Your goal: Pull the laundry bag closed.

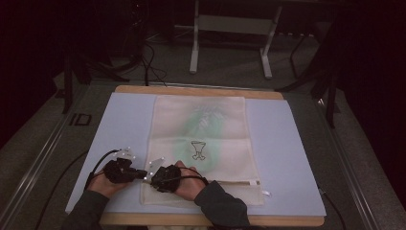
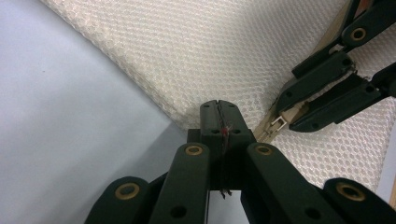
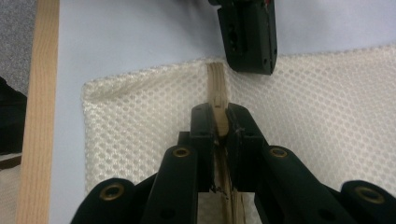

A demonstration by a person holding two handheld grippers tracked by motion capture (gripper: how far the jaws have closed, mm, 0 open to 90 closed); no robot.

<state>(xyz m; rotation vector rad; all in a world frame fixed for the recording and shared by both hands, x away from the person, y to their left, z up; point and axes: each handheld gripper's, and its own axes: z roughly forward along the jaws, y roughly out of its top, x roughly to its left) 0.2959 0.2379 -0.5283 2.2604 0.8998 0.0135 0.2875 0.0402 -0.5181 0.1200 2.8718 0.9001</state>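
Near the front edge of the table [image 1: 306, 143], left of centre, a cream mesh laundry bag [image 1: 201, 129] lies flat on the pale blue mat [image 1: 282, 158]. Right gripper [image 3: 220, 122] is clamped on the bag's tan zipper strip [image 3: 215, 84] near the bag's front left corner. Left gripper [image 2: 219, 114] sits at the bag's left edge, jaws pressed together; whether mesh is caught between them is unclear.
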